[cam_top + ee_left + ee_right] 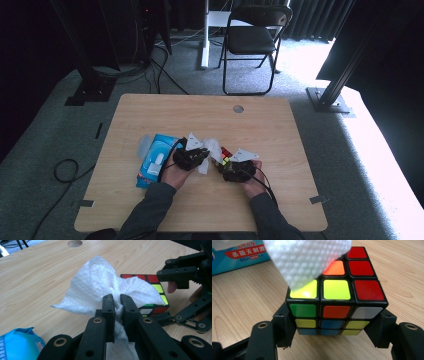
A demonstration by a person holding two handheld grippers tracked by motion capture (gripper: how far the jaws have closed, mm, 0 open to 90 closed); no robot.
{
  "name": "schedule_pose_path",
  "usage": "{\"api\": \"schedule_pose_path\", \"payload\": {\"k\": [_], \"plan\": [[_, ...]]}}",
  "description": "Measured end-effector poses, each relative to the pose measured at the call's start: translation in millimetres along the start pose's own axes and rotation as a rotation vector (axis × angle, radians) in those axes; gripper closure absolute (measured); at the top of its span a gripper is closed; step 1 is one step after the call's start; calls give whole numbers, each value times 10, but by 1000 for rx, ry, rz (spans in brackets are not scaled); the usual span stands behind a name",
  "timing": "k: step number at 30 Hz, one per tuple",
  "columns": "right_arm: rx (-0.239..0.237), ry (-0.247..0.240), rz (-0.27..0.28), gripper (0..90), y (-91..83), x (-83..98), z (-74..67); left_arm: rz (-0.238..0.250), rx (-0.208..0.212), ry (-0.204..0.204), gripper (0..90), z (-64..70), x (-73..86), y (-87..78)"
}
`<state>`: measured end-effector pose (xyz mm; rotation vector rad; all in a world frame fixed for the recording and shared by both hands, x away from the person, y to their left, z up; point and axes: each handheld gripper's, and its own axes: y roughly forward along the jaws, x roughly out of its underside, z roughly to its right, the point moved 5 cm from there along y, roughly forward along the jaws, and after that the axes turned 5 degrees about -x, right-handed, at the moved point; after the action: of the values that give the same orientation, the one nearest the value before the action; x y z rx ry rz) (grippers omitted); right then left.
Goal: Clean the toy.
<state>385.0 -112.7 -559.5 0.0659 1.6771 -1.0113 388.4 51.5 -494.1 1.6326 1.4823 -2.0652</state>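
The puzzle cube (335, 293) sits near the middle of the wooden table (150, 112), just in front of the person, with its base on the tabletop and its scrambled faces of red, yellow, orange, green and blue squares turned up and toward the right gripper's camera. The right gripper (334, 327) is clenched on it, one black jaw pressed against each side of the lower layers, which reads as a bracing hold: the cube is pinned so it cannot slide or twist while its top is rubbed. Over that top lies a white wet wipe (100, 287), bunched into a loose wad whose free corner drapes across the yellow and orange squares. The left gripper (117, 307) grasps the wipe, its jaws nearly together on the gathered neck of the tissue, so the spread part hangs forward as a pad; gripping it by the bunch likely gives a firmer swab than a flat sheet would. In the high view the two grippers sit close together, left (192, 155) and right (235, 167). Just to the left lies the blue pack of wipes (156, 159), kept within easy reach of the left hand (176, 174).
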Motion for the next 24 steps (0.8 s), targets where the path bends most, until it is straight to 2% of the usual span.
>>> {"api": "schedule_pose_path", "payload": {"k": [4,7,11,16,24], "plan": [[-11,-10,-5,341,0,3,-39,9,14,-25,831,-39,-8,4],[-19,-27,-8,341,5,3,-72,7,17,-28,831,-48,-7,7],[-43,-49,6,341,-4,-27,-133,5,51,-45,832,-63,14,45],[-55,-47,28,341,-40,-52,-131,-12,60,-34,832,-59,49,86],[-85,-58,39,341,-60,-68,-167,-14,83,-43,832,-43,47,140]]}}
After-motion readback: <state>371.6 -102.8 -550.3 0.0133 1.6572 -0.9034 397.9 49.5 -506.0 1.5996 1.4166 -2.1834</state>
